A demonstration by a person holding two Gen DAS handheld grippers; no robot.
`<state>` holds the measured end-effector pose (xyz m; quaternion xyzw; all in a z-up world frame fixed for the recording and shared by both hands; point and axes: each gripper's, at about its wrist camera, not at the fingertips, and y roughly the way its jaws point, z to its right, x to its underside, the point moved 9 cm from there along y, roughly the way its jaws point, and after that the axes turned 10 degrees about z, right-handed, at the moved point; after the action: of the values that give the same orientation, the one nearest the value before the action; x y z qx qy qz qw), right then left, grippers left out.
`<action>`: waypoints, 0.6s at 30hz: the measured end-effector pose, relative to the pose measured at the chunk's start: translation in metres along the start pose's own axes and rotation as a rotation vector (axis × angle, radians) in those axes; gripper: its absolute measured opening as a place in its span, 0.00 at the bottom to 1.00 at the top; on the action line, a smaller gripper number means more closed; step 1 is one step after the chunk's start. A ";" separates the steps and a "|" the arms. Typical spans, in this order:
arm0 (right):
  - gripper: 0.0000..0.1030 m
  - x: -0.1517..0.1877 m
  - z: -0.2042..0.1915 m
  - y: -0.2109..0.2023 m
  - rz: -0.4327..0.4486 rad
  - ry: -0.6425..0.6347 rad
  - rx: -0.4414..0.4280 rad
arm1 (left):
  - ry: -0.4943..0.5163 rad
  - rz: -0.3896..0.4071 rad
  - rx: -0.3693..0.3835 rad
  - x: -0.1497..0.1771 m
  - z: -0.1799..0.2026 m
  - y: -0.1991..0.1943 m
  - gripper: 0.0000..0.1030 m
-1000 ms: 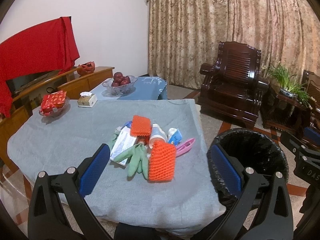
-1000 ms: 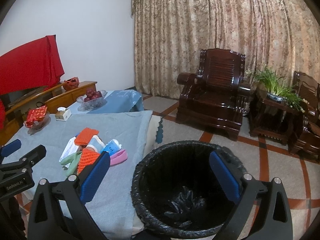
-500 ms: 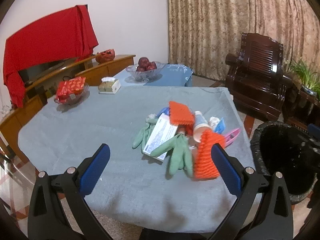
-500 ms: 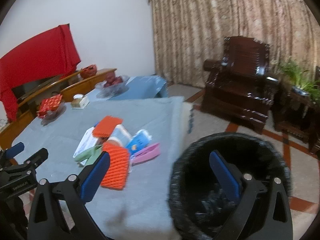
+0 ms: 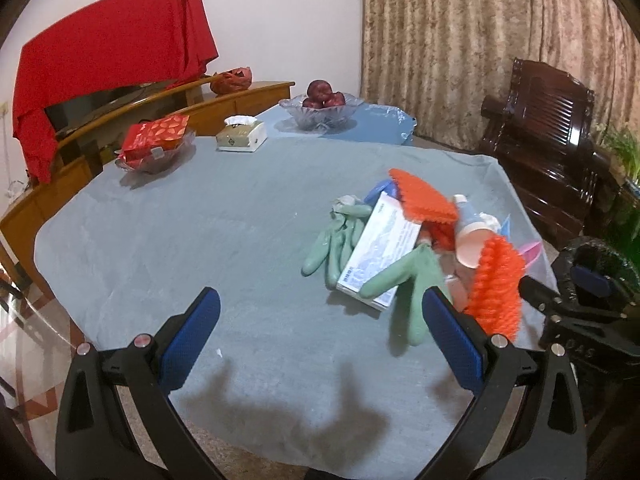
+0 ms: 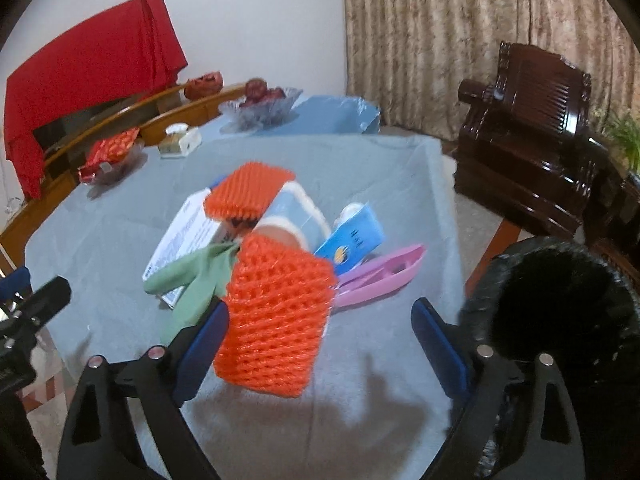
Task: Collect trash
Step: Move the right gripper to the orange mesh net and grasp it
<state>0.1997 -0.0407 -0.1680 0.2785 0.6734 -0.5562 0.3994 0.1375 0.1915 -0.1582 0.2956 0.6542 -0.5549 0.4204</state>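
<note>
A heap of trash lies on the grey tablecloth (image 5: 180, 240): two orange foam nets (image 6: 276, 316), green rubber gloves (image 5: 340, 240), a white printed box (image 5: 380, 248), a paper cup (image 5: 474, 240), a blue carton (image 6: 352, 240) and a pink plastic piece (image 6: 380, 276). A black-lined bin (image 6: 560, 312) stands off the table's right side. My left gripper (image 5: 320, 340) is open and empty over the table's near edge, left of the heap. My right gripper (image 6: 320, 344) is open and empty, just before the near orange net (image 5: 496, 284).
At the back of the table stand a glass bowl of red fruit (image 5: 322, 110), a tissue box (image 5: 241, 134) and a dish with a red packet (image 5: 154, 144). A dark wooden armchair (image 5: 548, 140) and a potted plant (image 5: 624, 148) stand to the right.
Both grippers have swung left and come closer to the table. The heap now fills the right wrist view, and the bin has slid to the right edge. Nothing was taken hold of.
</note>
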 end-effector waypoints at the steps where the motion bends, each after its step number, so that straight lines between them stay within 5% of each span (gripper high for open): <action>1: 0.87 0.004 -0.003 0.007 -0.017 -0.013 0.004 | 0.001 0.000 0.001 0.000 -0.001 0.002 0.95; 7: 0.79 0.023 -0.013 0.033 -0.081 -0.031 -0.013 | -0.005 -0.025 0.013 0.004 -0.003 0.016 0.95; 9: 0.69 0.025 -0.015 0.033 -0.088 -0.031 -0.034 | -0.017 -0.033 0.017 0.006 -0.004 0.020 0.95; 11: 0.46 0.027 -0.022 0.035 -0.104 -0.036 -0.093 | -0.019 -0.042 0.014 0.008 -0.005 0.023 0.95; 14: 0.34 0.025 -0.030 0.031 -0.105 -0.033 -0.145 | -0.017 -0.050 0.019 0.011 0.000 0.025 0.95; 18: 0.31 0.018 -0.032 0.018 -0.086 -0.026 -0.170 | -0.018 -0.052 0.045 0.011 0.010 0.024 0.83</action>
<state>0.1974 -0.0071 -0.1910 0.2070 0.7244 -0.5172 0.4060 0.1549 0.1857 -0.1799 0.2829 0.6454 -0.5828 0.4048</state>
